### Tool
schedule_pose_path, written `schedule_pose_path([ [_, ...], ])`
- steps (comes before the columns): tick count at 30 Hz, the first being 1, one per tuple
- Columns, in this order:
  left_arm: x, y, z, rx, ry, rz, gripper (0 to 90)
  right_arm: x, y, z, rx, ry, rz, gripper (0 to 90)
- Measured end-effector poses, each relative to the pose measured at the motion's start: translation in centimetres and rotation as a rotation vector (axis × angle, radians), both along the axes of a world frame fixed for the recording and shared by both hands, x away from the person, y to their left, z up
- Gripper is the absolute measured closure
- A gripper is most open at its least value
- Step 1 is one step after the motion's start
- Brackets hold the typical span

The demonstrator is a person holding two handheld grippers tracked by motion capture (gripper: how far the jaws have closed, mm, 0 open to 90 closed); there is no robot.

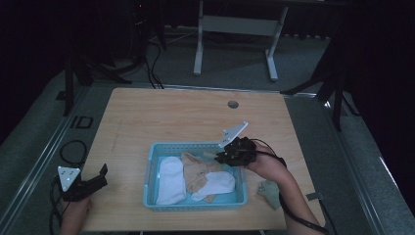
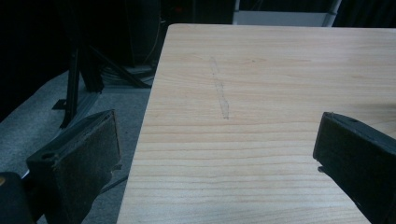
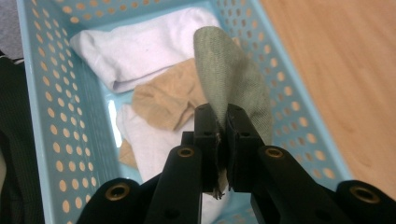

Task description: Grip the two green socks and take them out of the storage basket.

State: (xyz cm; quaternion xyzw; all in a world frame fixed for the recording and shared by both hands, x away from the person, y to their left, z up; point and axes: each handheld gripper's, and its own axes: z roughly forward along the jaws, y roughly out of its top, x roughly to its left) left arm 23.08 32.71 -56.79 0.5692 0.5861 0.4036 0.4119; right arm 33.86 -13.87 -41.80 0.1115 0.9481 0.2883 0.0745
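I am pinching a sage-green knitted sock (image 3: 236,77) between the black jaws of my right gripper (image 3: 223,123), which are pressing tight on the fabric, and I am holding it over the right end of the pale blue perforated plastic basket (image 3: 56,135). The sock is standing up from the jaws (its free end is curling over, above the basket's right wall). Below it in the basket are lying a white folded sock (image 3: 140,51), a crumpled beige sock (image 3: 163,100) and another white sock (image 3: 154,144). The basket is sitting near the front edge of the light wooden table (image 1: 171,115), about midway along it. Another grey-green sock (image 1: 269,192) is lying on the table just right of the basket. My left gripper (image 2: 215,154) is hovering at the front left corner, jaws spread wide with nothing between them.
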Motion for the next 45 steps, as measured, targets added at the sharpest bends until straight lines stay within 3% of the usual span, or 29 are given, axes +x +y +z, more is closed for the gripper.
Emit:
schedule_pose_path([
  [9,0.0,0.0,0.0,0.0,0.0,0.002,0.4,-0.6,-2.2,3.0,0.055,-0.059,-0.027,84.3],
  [15,0.0,0.0,0.0,0.001,0.001,0.002,0.4,-0.8,-4.2,4.6,0.077,-0.113,-0.091,84.3],
  [21,0.0,0.0,0.0,0.002,0.002,0.003,0.3,-0.5,-6.4,5.1,0.097,-0.146,-0.166,84.3],
  [31,0.0,0.0,0.0,0.001,0.002,0.004,0.4,0.6,-10.0,4.1,0.078,-0.13,-0.276,84.3],
  [32,0.0,0.0,0.0,0.001,0.002,0.004,0.4,1.0,-11.0,3.7,0.072,-0.123,-0.311,84.3],
  [40,0.0,-0.1,0.0,0.001,0.002,0.005,0.4,2.7,-14.0,0.7,0.082,-0.051,-0.409,84.2],
  [45,0.0,0.0,0.0,0.002,0.003,0.004,0.4,3.3,-15.0,-1.4,0.099,-0.029,-0.478,84.2],
])
